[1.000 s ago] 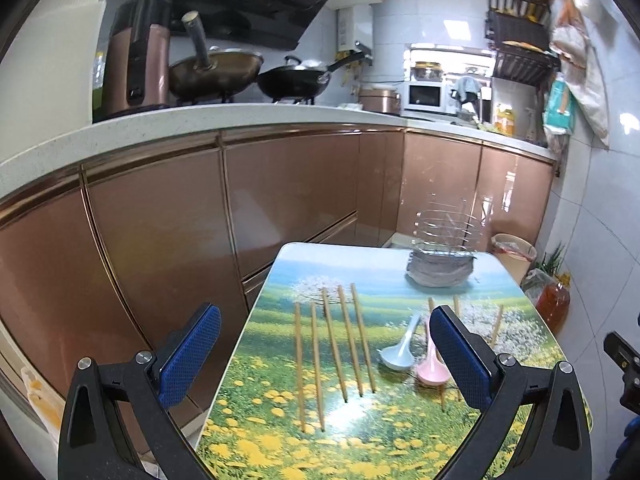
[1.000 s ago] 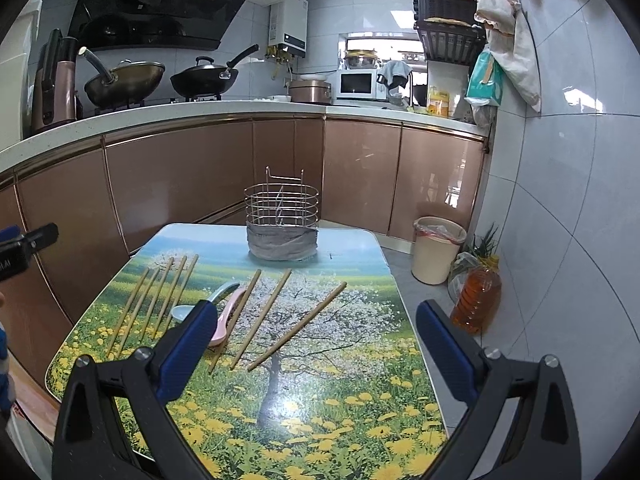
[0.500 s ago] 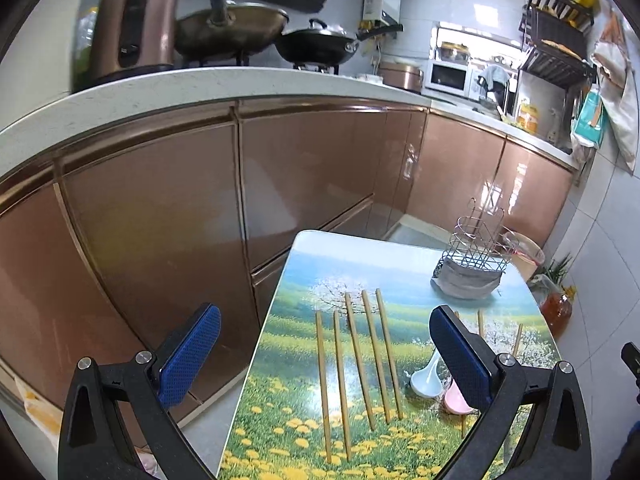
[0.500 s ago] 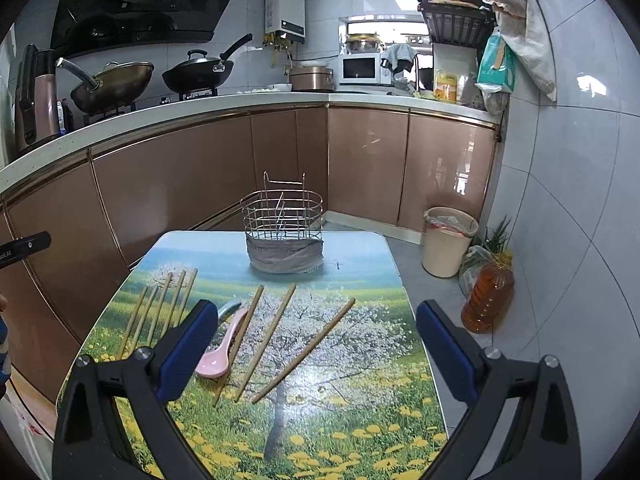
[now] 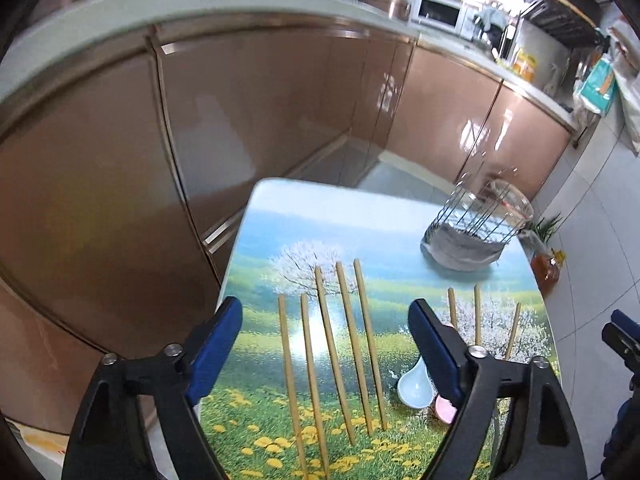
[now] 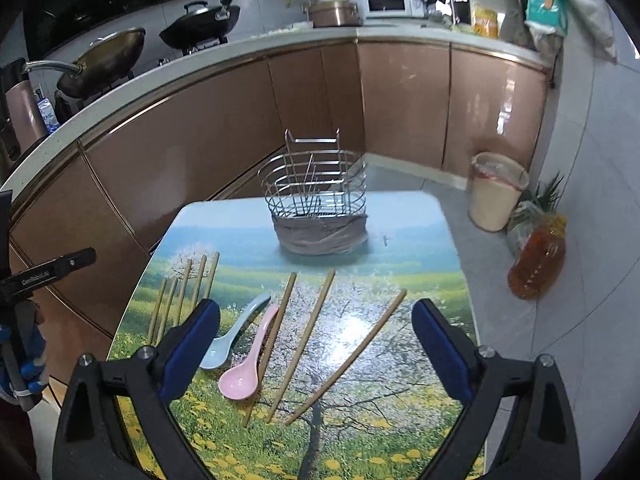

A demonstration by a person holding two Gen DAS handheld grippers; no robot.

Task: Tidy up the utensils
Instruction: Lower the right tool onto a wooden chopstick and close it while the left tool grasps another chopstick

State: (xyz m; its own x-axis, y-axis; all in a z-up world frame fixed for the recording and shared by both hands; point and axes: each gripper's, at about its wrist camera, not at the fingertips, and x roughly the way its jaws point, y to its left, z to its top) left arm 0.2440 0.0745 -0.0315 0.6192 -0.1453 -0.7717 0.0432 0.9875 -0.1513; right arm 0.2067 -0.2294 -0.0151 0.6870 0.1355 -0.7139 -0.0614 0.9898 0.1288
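My left claw [image 5: 326, 344] narrowing, nothing gripped, over five slim wooden chopsticks [image 5: 336, 356]; right claw [image 6: 316, 344] apart, easing inward, above glossy pink spoon [image 6: 246, 372], wire basket [image 6: 316, 192] beyond.

I see matt wooden chopsticks [image 6: 311, 342] on my glossy printed desk [image 6: 420, 264], smooth plastic-looking spoons [image 6: 248, 364], and a shiny wire-metal basket [image 6: 316, 192], perhaps cloth-wrapped below.

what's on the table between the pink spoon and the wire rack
In the right wrist view, only bare table and chopstick tips separate the pink spoon from the wire rack.
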